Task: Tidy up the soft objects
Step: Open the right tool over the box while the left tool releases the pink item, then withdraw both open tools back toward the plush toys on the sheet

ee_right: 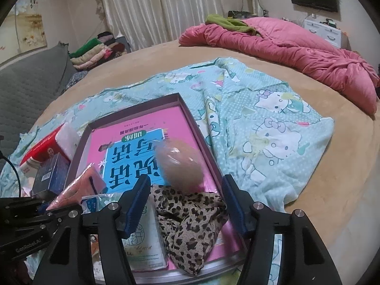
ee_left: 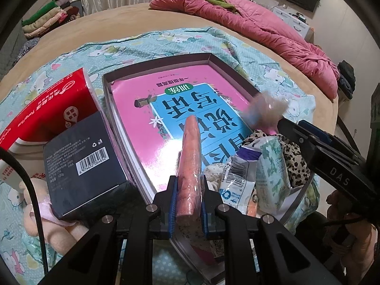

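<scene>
Left gripper (ee_left: 188, 204) is clamped on an orange packet (ee_left: 188, 156) over the tray (ee_left: 108, 87). Right gripper (ee_right: 185, 201) is spread; blurred tan pouch (ee_right: 181, 163) at 12 o'clock of leopard cloth (ee_right: 190, 225).

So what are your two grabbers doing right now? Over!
Left gripper shut on pink wrapped pack. Right gripper open; blurred beige bundle ahead of it, over tray. Leopard cloth and wipes pack crowd near end.
</scene>
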The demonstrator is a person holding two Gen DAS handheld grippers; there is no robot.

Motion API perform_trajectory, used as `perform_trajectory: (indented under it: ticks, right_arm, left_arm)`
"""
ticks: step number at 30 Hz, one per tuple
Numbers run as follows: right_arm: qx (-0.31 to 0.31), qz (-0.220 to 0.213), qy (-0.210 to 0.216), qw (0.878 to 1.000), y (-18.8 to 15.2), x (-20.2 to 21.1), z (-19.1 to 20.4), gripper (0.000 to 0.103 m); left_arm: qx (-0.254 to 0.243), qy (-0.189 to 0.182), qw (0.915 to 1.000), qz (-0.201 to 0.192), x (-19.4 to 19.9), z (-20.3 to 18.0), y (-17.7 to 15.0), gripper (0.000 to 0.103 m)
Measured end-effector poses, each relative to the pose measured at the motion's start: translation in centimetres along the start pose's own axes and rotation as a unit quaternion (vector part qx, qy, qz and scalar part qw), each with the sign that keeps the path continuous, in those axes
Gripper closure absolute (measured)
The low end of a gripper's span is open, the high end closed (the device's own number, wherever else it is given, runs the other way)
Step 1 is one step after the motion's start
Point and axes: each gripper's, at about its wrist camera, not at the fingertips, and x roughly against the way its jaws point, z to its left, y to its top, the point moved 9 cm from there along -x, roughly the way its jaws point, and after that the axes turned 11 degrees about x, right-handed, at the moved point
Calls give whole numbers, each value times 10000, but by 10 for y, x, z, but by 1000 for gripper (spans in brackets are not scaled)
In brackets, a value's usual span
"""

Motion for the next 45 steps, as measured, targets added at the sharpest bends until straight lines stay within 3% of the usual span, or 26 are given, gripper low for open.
perform_trajectory:
  ticks: [5, 9, 25, 45]
  right_arm:
    - [-57, -82, -32, 9999, 2, 4, -3, 35]
    - [-73, -147, -56, 9998, 3, 7, -5, 35]
    - [-24, -320, -147, 9994, 8, 22, -5, 30]
    - [251, -618, -300, 9973, 22, 57, 17, 28]
  left_arm:
    - [64, -159, 9998, 39, 0, -2, 0, 85]
    - [117, -243, 9996, 33, 2, -5, 1, 74]
    - [165, -308, 9993, -124, 18, -4, 4, 54]
    - [77, -10, 9983, -586, 69, 1, 8, 32]
